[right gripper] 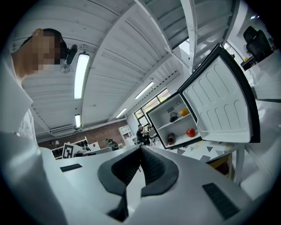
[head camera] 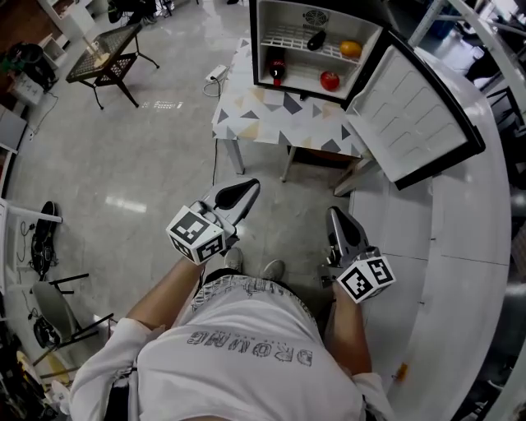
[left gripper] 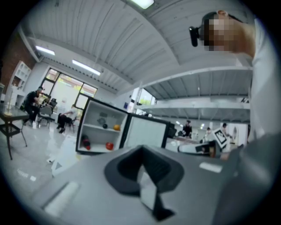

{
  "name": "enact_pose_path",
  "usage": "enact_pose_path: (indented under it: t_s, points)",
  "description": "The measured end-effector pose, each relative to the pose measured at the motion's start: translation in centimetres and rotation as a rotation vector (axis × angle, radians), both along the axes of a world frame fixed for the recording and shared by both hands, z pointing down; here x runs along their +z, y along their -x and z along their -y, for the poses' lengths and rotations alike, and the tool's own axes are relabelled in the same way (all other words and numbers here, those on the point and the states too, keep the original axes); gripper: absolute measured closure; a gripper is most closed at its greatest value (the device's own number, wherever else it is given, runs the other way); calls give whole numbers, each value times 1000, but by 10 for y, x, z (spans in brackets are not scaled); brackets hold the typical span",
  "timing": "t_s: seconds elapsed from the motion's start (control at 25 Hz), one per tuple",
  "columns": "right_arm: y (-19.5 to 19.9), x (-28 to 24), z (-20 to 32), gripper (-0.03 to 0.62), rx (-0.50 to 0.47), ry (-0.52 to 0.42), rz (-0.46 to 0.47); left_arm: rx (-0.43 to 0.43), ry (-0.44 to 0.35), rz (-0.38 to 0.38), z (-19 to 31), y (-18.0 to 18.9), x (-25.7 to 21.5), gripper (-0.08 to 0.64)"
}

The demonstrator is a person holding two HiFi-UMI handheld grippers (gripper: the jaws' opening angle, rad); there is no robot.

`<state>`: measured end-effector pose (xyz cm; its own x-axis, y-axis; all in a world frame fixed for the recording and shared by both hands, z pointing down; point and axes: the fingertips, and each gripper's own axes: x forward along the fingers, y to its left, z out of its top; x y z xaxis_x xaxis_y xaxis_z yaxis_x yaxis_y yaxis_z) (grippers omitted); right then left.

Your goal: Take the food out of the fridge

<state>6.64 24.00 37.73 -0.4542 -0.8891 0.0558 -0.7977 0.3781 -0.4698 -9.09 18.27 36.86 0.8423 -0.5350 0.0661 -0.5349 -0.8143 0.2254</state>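
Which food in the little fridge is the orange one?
The round orange fruit at the right end of the top wire shelf. Beside it lies a blackish long vegetable; below sit a round red fruit and a dark red item.

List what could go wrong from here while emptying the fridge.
1. The left gripper and right gripper are both shut. Reaching in like that could shove the food rather than grasp it.
2. The red round fruit and the orange fruit might roll off their shelves in the mini fridge if nudged.
3. The open door juts out on the right gripper's side and could be knocked.
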Motion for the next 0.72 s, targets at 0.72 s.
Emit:
enact_pose_path:
  t_s: [0.72]
  points:
    - [-44,11,9,601,-17,7,10,-25,-7,23,7,-34,7,552]
